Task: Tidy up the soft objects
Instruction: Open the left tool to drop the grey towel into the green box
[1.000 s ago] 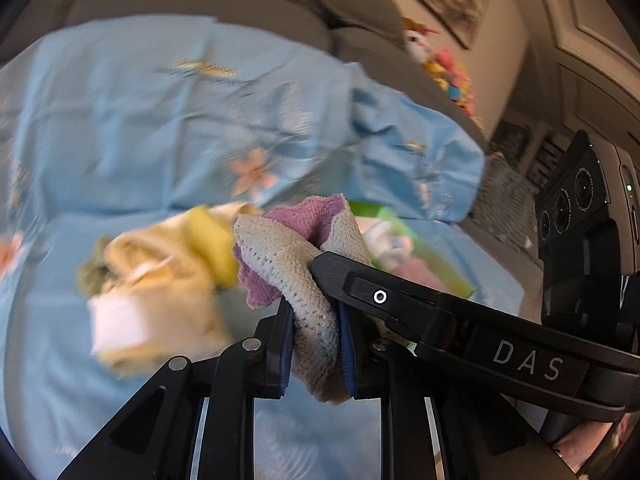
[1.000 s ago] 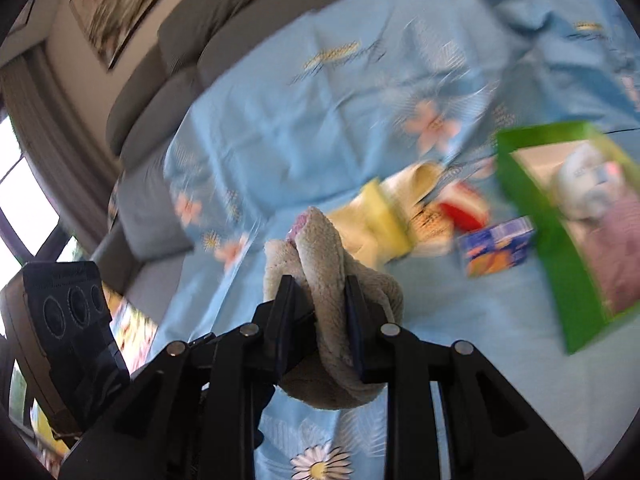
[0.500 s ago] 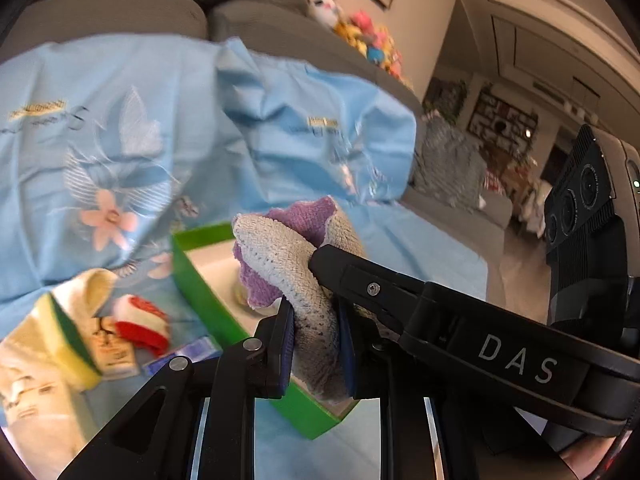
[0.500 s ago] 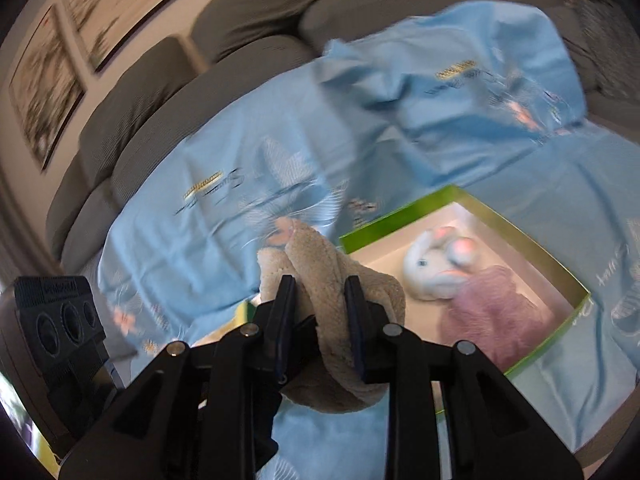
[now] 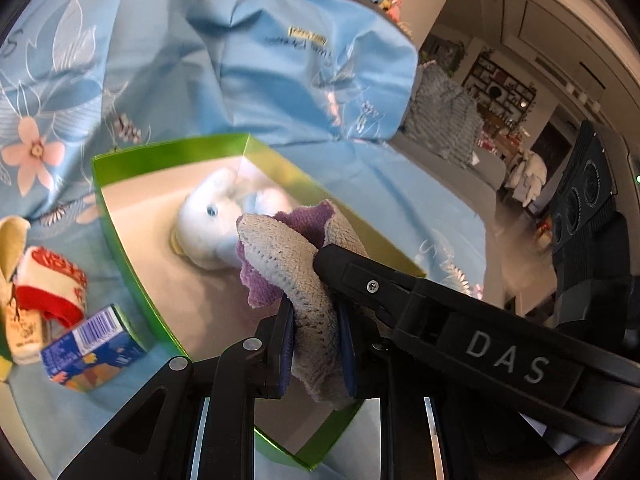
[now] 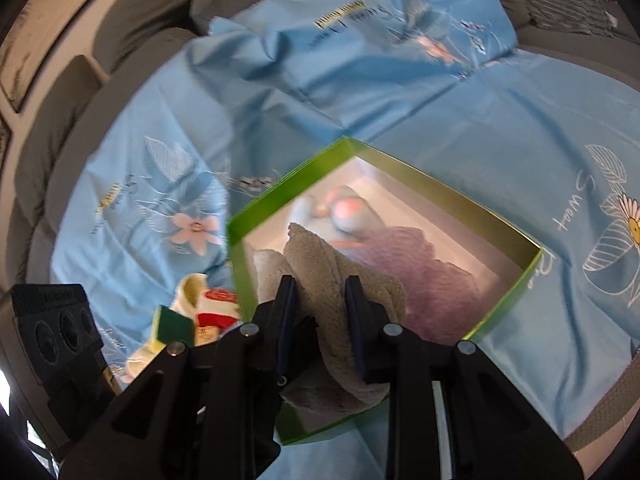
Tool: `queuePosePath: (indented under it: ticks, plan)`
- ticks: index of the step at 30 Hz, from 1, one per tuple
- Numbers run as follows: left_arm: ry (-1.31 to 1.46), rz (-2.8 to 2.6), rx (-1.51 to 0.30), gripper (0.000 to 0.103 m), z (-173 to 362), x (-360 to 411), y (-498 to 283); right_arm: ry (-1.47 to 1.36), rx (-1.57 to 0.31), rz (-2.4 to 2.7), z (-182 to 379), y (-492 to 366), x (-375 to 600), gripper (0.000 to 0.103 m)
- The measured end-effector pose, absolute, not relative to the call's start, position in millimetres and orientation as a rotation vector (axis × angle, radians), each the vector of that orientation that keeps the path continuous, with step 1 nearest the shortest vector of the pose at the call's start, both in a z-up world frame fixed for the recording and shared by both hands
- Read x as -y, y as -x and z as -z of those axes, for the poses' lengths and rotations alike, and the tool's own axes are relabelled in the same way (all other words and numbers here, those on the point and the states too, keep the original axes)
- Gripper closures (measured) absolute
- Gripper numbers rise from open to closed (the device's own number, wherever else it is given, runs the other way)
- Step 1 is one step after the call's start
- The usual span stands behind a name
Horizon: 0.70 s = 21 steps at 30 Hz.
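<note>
A grey and purple knitted cloth (image 5: 288,256) is pinched by both grippers, which sit side by side. My left gripper (image 5: 316,324) is shut on it above the green box (image 5: 120,240). My right gripper (image 6: 322,300) is shut on the same cloth (image 6: 332,264), over the box's (image 6: 516,292) near left corner. Inside the box lie a pale blue plush toy (image 5: 212,228), also in the right wrist view (image 6: 340,212), and a purple cloth (image 6: 424,276).
Left of the box on the blue flowered sheet (image 5: 280,60) lie a red and white sock (image 5: 48,280), a small blue carton (image 5: 88,356) and a yellow-green sponge (image 6: 174,324). A grey sofa back (image 6: 132,60) rises behind. The room floor lies to the right.
Both grippers carried the cloth to the right, from above the loose items to over the green box, and came lower over it. Both stay shut on the cloth.
</note>
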<state>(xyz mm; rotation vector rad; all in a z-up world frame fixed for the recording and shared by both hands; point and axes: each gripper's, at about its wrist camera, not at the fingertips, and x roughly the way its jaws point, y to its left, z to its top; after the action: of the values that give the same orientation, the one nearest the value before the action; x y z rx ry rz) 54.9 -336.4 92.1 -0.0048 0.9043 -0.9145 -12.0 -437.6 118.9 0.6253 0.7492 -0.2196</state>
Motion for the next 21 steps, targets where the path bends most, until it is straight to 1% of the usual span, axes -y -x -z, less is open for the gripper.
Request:
queuePosePath:
  ticks: [4,6,7,8,9,10,11,12,13,14,16,18,20,21]
  plan:
    - [0.005,0.892,-0.943,0.084,-82,339,-56,-0.624,-0.791,0.264,-107,8,442,0.077]
    - [0.016,0.896,-0.954,0.083,-82,337,-54,-0.621,-0.809,0.279,-105,8,445,0.075]
    - [0.022,0.896,-0.959,0.082,-82,336,-55,-0.620,-0.816,0.286,-105,9,446,0.065]
    - [0.032,0.896,-0.959,0.078,-84,332,-54,-0.623,-0.811,0.288,-105,12,448,0.046]
    - [0.044,0.898,-0.953,0.076,-86,329,-52,-0.627,-0.800,0.286,-107,14,449,0.039]
    - [0.054,0.899,-0.946,0.066,-89,326,-51,-0.625,-0.779,0.284,-110,18,450,0.033]
    - [0.061,0.891,-0.943,0.053,-91,321,-49,-0.620,-0.768,0.284,-113,20,450,0.033]
    - [0.068,0.884,-0.939,0.046,-94,317,-47,-0.614,-0.756,0.287,-116,23,450,0.033]
    - [0.076,0.881,-0.930,0.037,-98,312,-45,-0.609,-0.743,0.287,-119,26,450,0.029]
    - [0.083,0.881,-0.915,0.034,-102,306,-42,-0.605,-0.729,0.281,-123,29,449,0.024]
    - [0.088,0.876,-0.885,0.031,-111,296,-36,-0.597,-0.711,0.277,-129,33,446,0.023]
    - [0.094,0.854,-0.862,0.026,-121,280,-30,-0.588,-0.693,0.268,-135,36,443,0.022]
    - [0.103,0.832,-0.847,0.020,-128,264,-24,-0.566,-0.681,0.257,-142,39,438,0.012]
    - [0.109,0.821,-0.838,0.020,-132,254,-22,-0.557,-0.675,0.253,-144,39,435,0.011]
